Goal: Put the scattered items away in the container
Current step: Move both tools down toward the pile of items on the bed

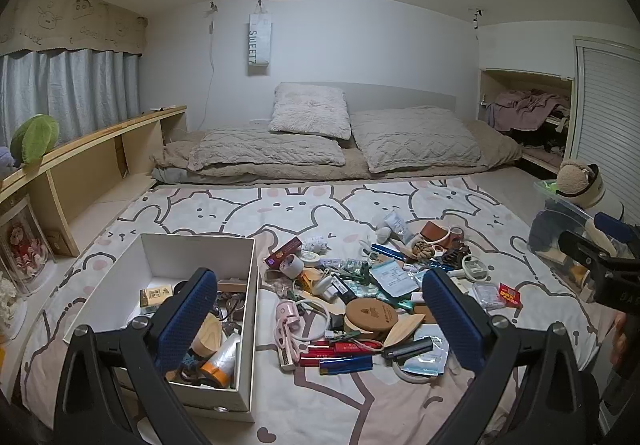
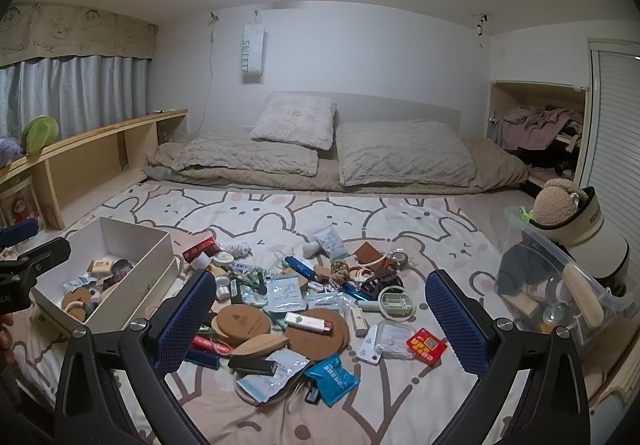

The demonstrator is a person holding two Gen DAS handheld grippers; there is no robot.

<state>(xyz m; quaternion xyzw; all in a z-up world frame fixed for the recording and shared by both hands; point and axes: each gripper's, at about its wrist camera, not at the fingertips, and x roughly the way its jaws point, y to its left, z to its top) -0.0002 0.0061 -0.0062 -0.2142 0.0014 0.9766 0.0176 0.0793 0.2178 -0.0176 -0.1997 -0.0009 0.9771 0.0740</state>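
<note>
Overhead, wall bag (image 1: pixel 259 45) reads "SWEET"; valance (image 1: pixel 72 23) "GOOD LUCK".

place: home bedroom | signs: pillows (image 1: pixel 308 113), rabbit-print bedsheet (image 1: pixel 280 213), curtain (image 1: pixel 68 85), clothes shelf (image 1: pixel 528 113)

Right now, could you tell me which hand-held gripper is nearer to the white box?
Left. The left hand-held gripper hangs open with one finger over the white box. The right hand-held gripper hangs open over the pile, with the box off to its left.
</note>
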